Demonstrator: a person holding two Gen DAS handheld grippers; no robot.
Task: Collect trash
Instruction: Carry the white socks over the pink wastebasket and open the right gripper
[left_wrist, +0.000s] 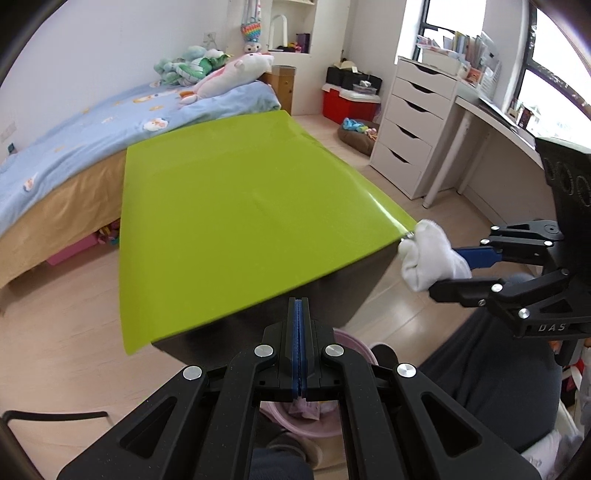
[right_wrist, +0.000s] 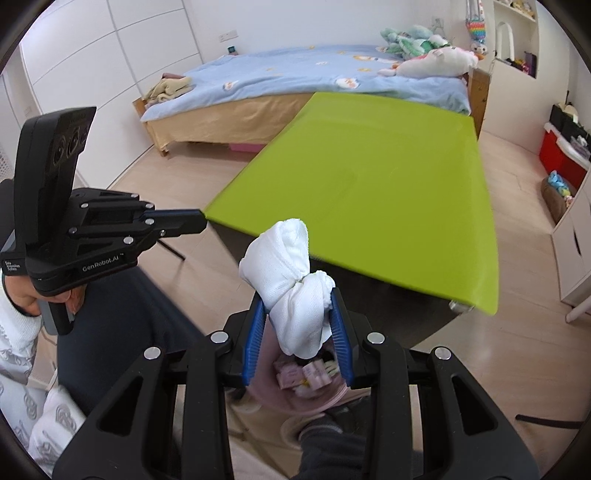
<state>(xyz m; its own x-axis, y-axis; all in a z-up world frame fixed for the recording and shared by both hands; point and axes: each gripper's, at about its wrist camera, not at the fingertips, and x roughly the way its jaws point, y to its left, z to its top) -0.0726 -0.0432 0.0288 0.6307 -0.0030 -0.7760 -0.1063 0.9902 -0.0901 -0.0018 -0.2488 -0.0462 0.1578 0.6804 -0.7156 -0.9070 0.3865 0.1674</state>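
Observation:
My right gripper (right_wrist: 297, 291) is shut on a crumpled white tissue wad (right_wrist: 291, 273) and holds it above a pink trash bin (right_wrist: 325, 400) that has wrappers inside. The wad (left_wrist: 428, 258) and right gripper (left_wrist: 439, 269) also show in the left wrist view, just off the near right corner of the green table (left_wrist: 236, 221). My left gripper (left_wrist: 300, 306) is shut and empty at the table's near edge, above the pink bin (left_wrist: 354, 345). In the right wrist view the left gripper (right_wrist: 201, 221) sits at the table's (right_wrist: 369, 192) left corner.
A bed with a blue cover (left_wrist: 92, 125) and plush toys lies beyond the table. A white drawer unit (left_wrist: 410, 125) and desk (left_wrist: 495, 122) stand to the right. A red box (left_wrist: 343, 105) and a pet bed (left_wrist: 360, 134) sit on the floor. The person's dark-clothed legs (right_wrist: 122, 314) are below.

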